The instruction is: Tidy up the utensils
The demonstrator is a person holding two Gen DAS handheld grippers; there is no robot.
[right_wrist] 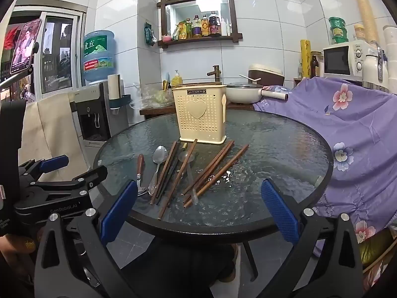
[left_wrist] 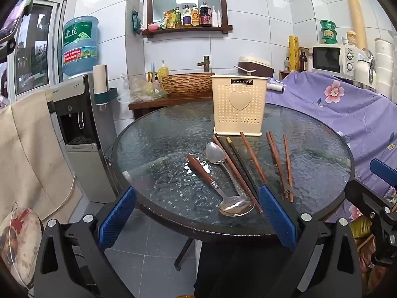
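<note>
Both sets of fingers spread wide, holding nothing: left gripper (left_wrist: 197, 211), right gripper (right_wrist: 198, 207). Utensils loose on surface (right_wrist: 285, 149) before holder (right_wrist: 199, 114). I would take one chopstick (right_wrist: 177, 178) mid-shaft, tip it upright, lower into holder

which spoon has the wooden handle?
The leftmost one: wooden-handled spoon, bowl toward the table's near edge. The all-metal spoon beside it lies bowl toward the beige holder, handle steel throughout.

The utensil holder (left_wrist: 238, 104) hides its own inside; the chopsticks (left_wrist: 250, 171) partly cover each other.
</note>
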